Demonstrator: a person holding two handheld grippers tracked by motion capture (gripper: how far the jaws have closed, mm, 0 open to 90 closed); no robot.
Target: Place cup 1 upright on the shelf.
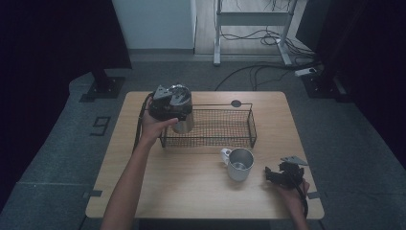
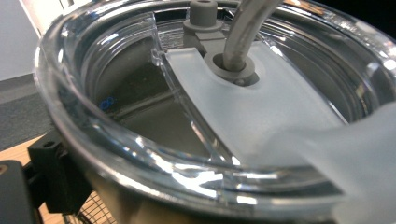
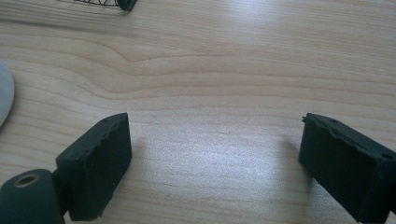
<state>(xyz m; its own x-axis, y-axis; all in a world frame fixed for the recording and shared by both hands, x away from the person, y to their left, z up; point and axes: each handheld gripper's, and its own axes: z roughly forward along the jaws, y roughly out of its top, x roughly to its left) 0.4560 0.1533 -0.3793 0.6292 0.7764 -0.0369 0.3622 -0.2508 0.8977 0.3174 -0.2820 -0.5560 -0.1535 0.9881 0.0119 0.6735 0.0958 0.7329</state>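
Observation:
A steel tumbler [image 1: 184, 118] with a clear lid [image 2: 140, 140] and a grey straw [image 2: 243, 32] stands at the left end of a black wire basket [image 1: 225, 128]. My left gripper [image 1: 176, 106] is shut on the tumbler's top, and in the left gripper view one black finger [image 2: 56, 175] lies against the rim. A steel mug [image 1: 239, 164] with a handle stands on the table in front of the basket. My right gripper [image 1: 275, 174] rests low on the table to the mug's right, its jaws open over bare wood [image 3: 215, 158].
The wooden table [image 1: 191, 191] carries the basket across its middle. A dark round spot [image 1: 236, 103] lies behind the basket. The basket's corner [image 3: 122, 3] and the mug's grey edge [image 3: 3, 93] lie ahead of the right gripper. Cables cross the floor beyond.

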